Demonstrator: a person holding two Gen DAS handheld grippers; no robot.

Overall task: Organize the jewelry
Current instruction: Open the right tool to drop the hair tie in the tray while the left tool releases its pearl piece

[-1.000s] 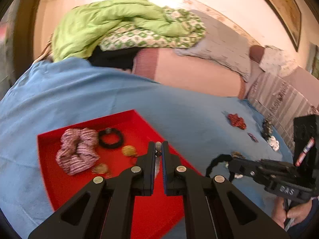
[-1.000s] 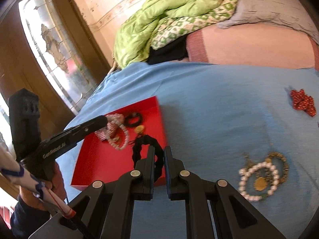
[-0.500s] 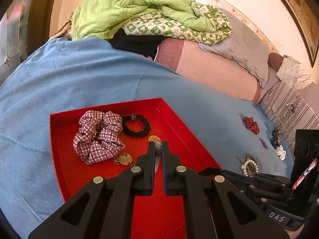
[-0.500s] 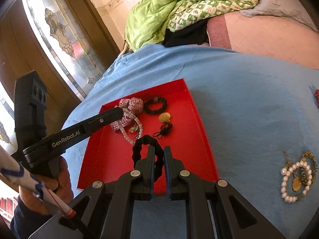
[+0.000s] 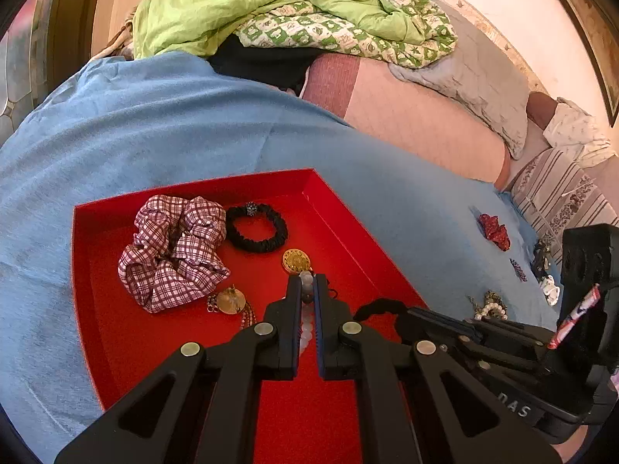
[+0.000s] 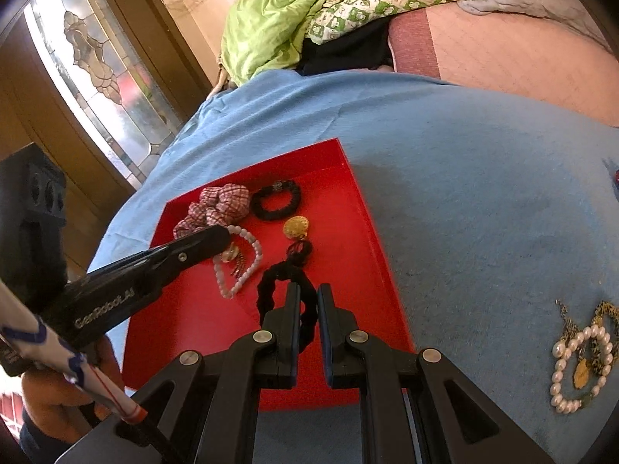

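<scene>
a red tray (image 5: 96,309) sits on the blue blanket (image 5: 154,123) at the left of the scene, with a plaid scrunchie (image 5: 174,251) in its far left part, a black beaded hair tie (image 5: 257,228) just right of that, and a gold round pendant (image 5: 296,260) nearer the middle; a second gold piece (image 5: 230,301) lies just near of the scrunchie. the left gripper (image 5: 307,286) hangs over the tray with its jaws pinched tight on a white bead bracelet (image 6: 240,266), whose loop droops from the tips toward the tray floor in the right wrist view; whether the beads touch the floor is hard to say. just right of it, the right gripper (image 6: 308,301) is over the near right part of the tray, its jaws clamped on a black scrunchie (image 6: 278,282) that stands up between the fingers. a small dark red and black item (image 6: 300,249) lies in the tray just beyond that scrunchie. further right, on the bare blanket and well apart from the tray, lie a pearl bracelet tangled with gold chains (image 6: 580,363) and, farther off, a red cluster (image 5: 493,228). a green quilt (image 5: 271,0) is heaped at the far end of the bed.
</scene>
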